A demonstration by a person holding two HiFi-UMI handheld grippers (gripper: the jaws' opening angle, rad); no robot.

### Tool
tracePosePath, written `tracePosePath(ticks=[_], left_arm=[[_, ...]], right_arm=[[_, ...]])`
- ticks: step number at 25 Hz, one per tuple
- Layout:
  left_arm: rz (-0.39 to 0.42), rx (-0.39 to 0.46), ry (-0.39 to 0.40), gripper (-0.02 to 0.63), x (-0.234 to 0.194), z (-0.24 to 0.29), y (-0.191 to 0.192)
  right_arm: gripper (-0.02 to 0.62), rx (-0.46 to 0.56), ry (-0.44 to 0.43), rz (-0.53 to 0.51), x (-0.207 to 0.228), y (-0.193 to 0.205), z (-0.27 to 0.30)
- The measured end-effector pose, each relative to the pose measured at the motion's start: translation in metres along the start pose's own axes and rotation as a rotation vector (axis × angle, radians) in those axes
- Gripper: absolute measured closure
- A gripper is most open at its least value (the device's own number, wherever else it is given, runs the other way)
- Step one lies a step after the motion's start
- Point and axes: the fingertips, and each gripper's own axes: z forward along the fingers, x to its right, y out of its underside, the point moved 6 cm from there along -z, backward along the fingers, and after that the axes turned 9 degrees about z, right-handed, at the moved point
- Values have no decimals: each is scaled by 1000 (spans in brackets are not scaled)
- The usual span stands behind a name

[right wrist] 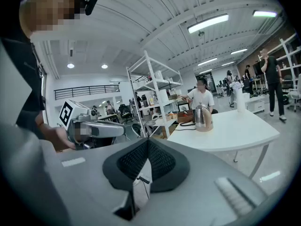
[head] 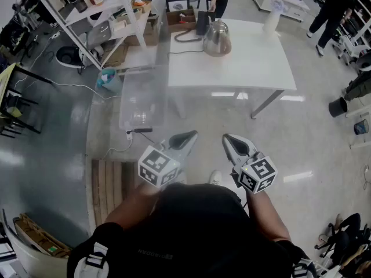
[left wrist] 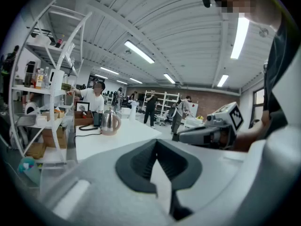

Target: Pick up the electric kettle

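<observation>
- While both grippers hang close to the person's body, the electric kettle (head: 217,38) stands on the far side of the white table (head: 249,68), well apart from them.
- Left gripper (head: 183,139) and right gripper (head: 234,144): jaws together, nothing between them.
- Step in hand, as judged: approach.
- Next move calls for closing on the table, parting one gripper's jaws and aligning them with the kettle's handle.

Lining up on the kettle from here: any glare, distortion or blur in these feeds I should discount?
Head view: fisheye curves the room's edges, bright glare streaks on the floor by the table; kettle sharp. Left gripper view: heavy barrel distortion, dark corners, blown-out light strip, kettle small. Right gripper view: the same, kettle clear.
</observation>
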Motion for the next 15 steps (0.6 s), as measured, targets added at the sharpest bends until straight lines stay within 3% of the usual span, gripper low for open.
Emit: tracePosePath(ticks=[15], left_arm=[[-3,6,2,603,7,8,-4]], right_arm=[[591,32,-15,15,4,-7,-7]])
